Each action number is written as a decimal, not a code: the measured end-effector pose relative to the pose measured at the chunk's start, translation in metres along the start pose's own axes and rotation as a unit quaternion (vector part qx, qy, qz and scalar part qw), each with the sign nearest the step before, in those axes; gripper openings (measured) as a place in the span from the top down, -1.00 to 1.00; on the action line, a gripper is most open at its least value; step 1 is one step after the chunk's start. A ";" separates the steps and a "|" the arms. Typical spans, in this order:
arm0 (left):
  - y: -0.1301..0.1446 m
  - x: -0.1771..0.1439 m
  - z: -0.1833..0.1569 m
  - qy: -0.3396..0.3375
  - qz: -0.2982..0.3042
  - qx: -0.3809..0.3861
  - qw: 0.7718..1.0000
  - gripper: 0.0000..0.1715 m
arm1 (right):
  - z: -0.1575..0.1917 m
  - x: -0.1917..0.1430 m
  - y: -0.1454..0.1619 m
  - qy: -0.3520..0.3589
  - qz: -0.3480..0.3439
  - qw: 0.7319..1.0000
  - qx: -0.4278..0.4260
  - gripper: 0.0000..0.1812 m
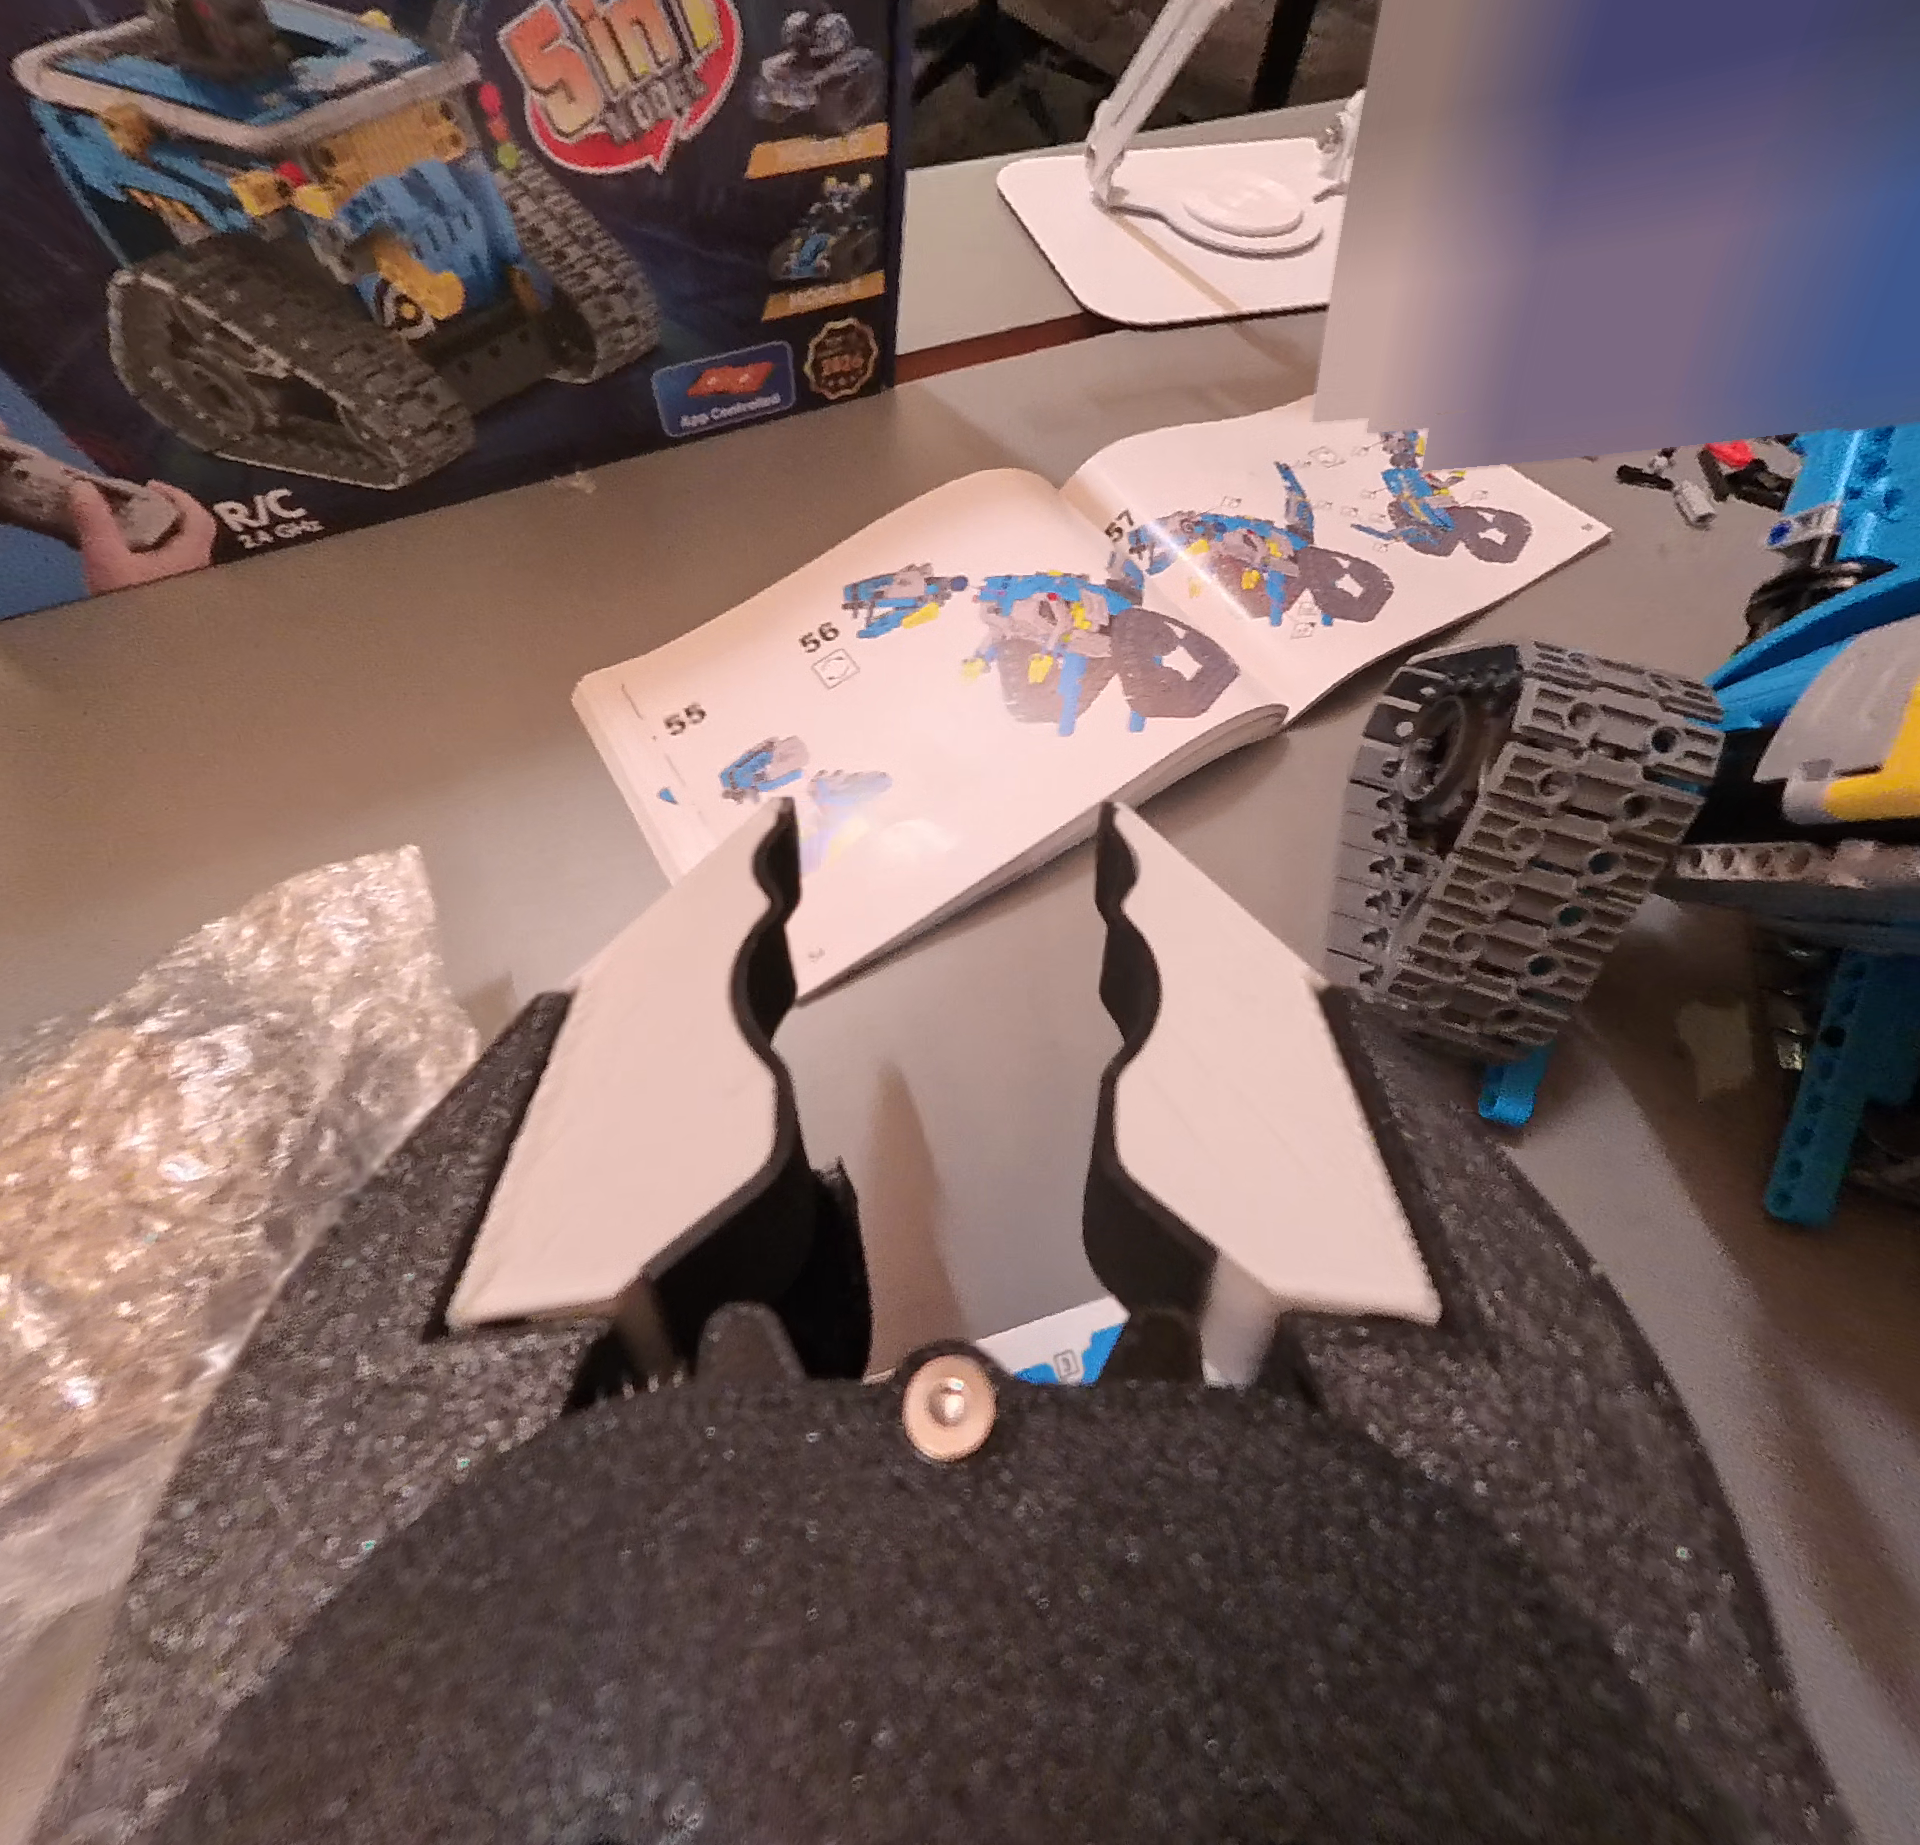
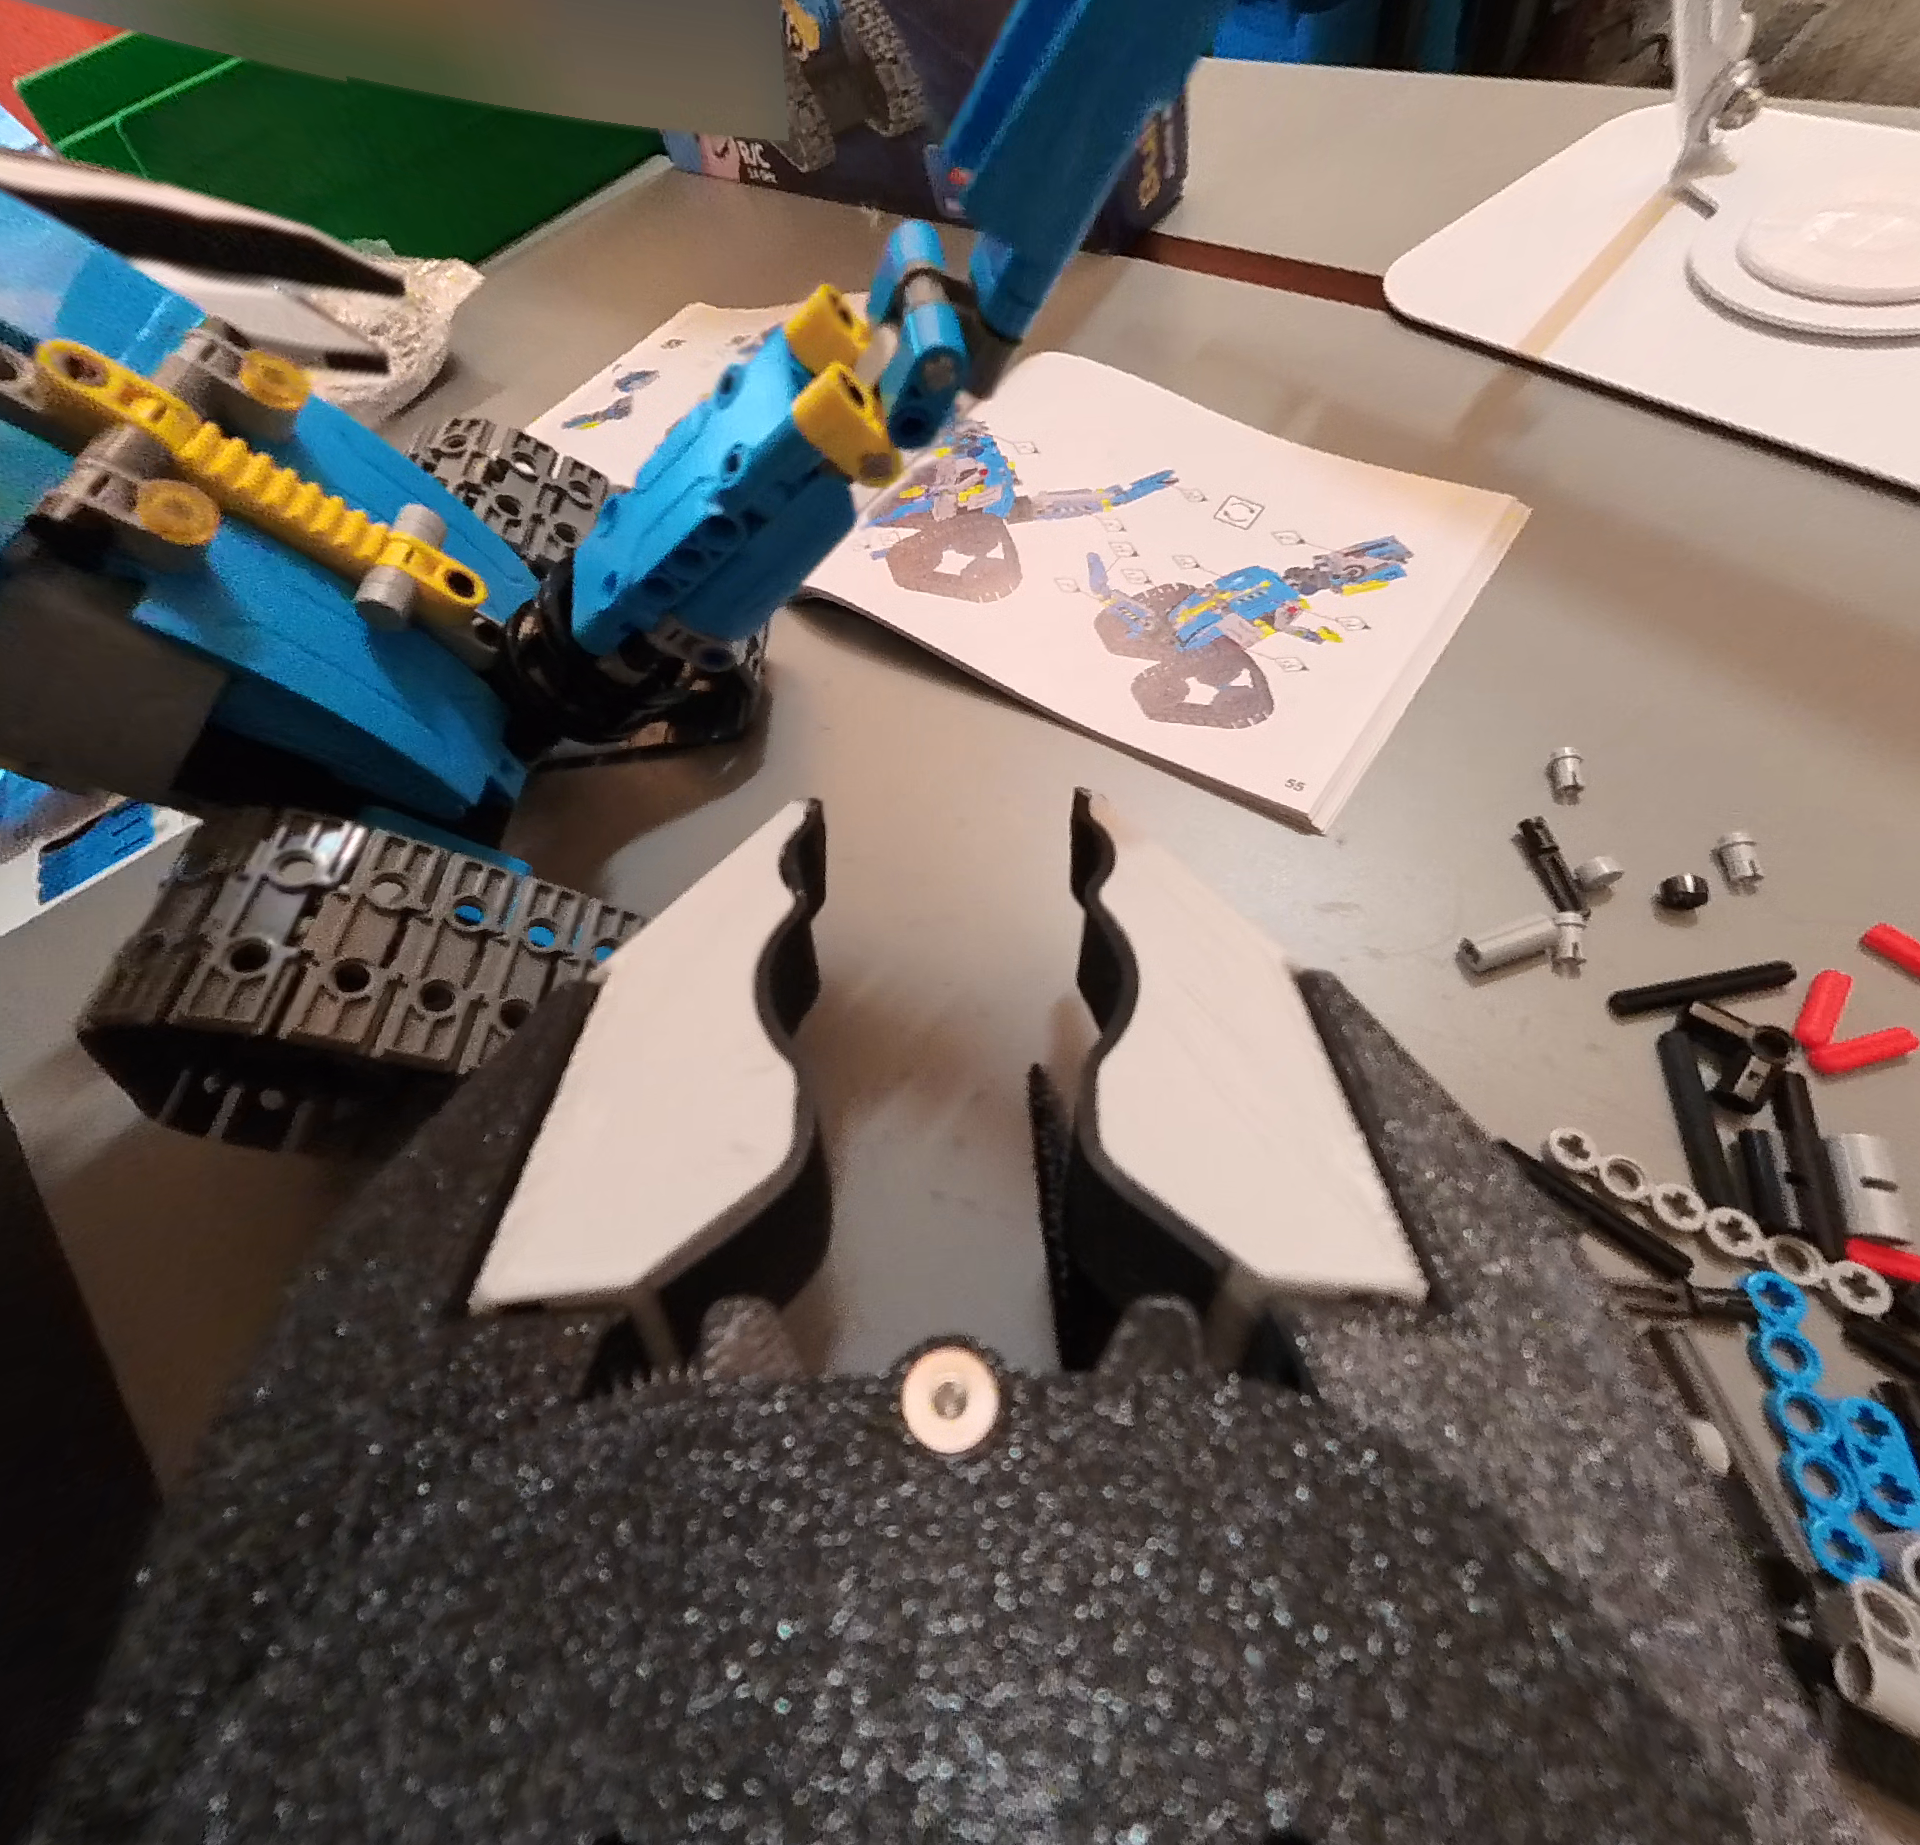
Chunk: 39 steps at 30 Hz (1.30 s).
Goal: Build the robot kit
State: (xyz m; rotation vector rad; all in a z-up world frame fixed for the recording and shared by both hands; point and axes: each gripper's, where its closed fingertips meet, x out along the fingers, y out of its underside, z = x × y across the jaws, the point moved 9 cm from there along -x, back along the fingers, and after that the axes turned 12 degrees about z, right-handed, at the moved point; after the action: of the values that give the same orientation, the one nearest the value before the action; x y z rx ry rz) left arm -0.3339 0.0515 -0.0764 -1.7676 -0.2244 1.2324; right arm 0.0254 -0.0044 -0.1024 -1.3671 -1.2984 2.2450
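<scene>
My left gripper (image 1: 945,819) is open and empty, held above the grey table with its tips over the near edge of an open instruction booklet (image 1: 1039,673). A blue building-brick tracked vehicle (image 1: 1538,860) stands to its right, grey track nearest. My right gripper (image 2: 945,819) is open and empty above bare table. The vehicle (image 2: 312,590) is to its left, with its grey track (image 2: 343,964) touching or just beside the left finger (image 2: 675,1057). The vehicle's raised blue arm (image 2: 748,465) with yellow pins points up. The booklet (image 2: 1143,569) lies ahead.
The toy's printed box (image 1: 436,195) stands at the back left. A crinkled clear plastic bag (image 1: 187,1120) lies at the left. A white stand base (image 2: 1683,268) sits at the back right. Several loose small bricks, pins and axles (image 2: 1745,1151) lie at the right.
</scene>
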 end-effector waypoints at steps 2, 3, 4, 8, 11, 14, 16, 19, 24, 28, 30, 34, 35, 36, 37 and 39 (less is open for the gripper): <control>-0.004 -0.008 0.006 -0.017 -0.014 -0.004 1.000 0.33 | 0.005 0.001 -0.002 0.005 0.002 1.000 -0.022 0.48; -0.006 -0.014 0.011 -0.032 -0.023 -0.006 0.999 0.33 | 0.007 0.000 -0.003 0.015 0.002 0.999 -0.036 0.48; -0.006 -0.021 0.018 -0.046 -0.031 -0.015 0.998 0.33 | 0.010 -0.001 -0.004 0.030 0.000 0.998 -0.053 0.48; 0.011 -0.059 0.040 -0.073 -0.009 -0.057 0.996 0.28 | 0.016 -0.008 -0.006 0.092 -0.006 0.990 -0.104 0.52; 0.043 -0.090 0.036 -0.067 0.087 -0.062 0.992 0.16 | 0.018 -0.013 -0.004 0.118 -0.004 0.987 -0.109 0.54; 0.087 -0.105 0.021 -0.032 0.164 -0.094 0.981 0.05 | 0.018 -0.023 -0.006 0.151 -0.025 0.982 -0.111 0.51; 0.109 -0.104 0.008 -0.018 0.191 -0.113 0.975 -0.13 | 0.015 -0.032 -0.007 0.182 -0.043 0.976 -0.111 0.51; 0.123 -0.099 0.003 -0.052 0.197 -0.123 0.971 -0.28 | 0.013 -0.040 -0.004 0.197 -0.055 0.974 -0.097 0.53; 0.133 -0.101 -0.002 -0.069 0.212 -0.125 0.967 -0.23 | 0.011 -0.042 -0.001 0.198 -0.056 0.974 -0.089 0.56; 0.132 -0.112 -0.006 -0.040 0.202 -0.125 0.970 -0.10 | 0.011 -0.042 -0.001 0.190 -0.056 0.977 -0.085 0.56; 0.133 -0.116 -0.002 -0.043 0.215 -0.116 0.969 0.03 | 0.010 -0.042 0.000 0.188 -0.055 0.977 -0.086 0.57; 0.138 -0.117 0.001 -0.017 0.224 -0.109 0.968 0.19 | 0.011 -0.041 -0.001 0.179 -0.056 0.979 -0.086 0.57; 0.139 -0.115 0.002 -0.023 0.231 -0.107 0.967 0.19 | 0.012 -0.041 -0.001 0.177 -0.057 0.979 -0.088 0.57; 0.140 -0.114 0.002 -0.035 0.230 -0.100 0.967 0.25 | 0.013 -0.041 -0.001 0.176 -0.058 0.979 -0.090 0.57; 0.141 -0.113 0.002 -0.041 0.231 -0.091 0.968 0.24 | 0.014 -0.041 -0.001 0.173 -0.059 0.979 -0.093 0.57; 0.142 -0.112 -0.002 -0.045 0.235 -0.074 0.968 0.17 | 0.016 -0.041 -0.002 0.170 -0.063 0.978 -0.098 0.57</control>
State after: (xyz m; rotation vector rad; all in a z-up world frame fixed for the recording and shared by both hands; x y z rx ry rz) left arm -0.4335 -0.0942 -0.1136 -1.9634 0.0590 1.6705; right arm 0.0350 -0.0358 -0.0724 -1.5987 -1.4601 1.7418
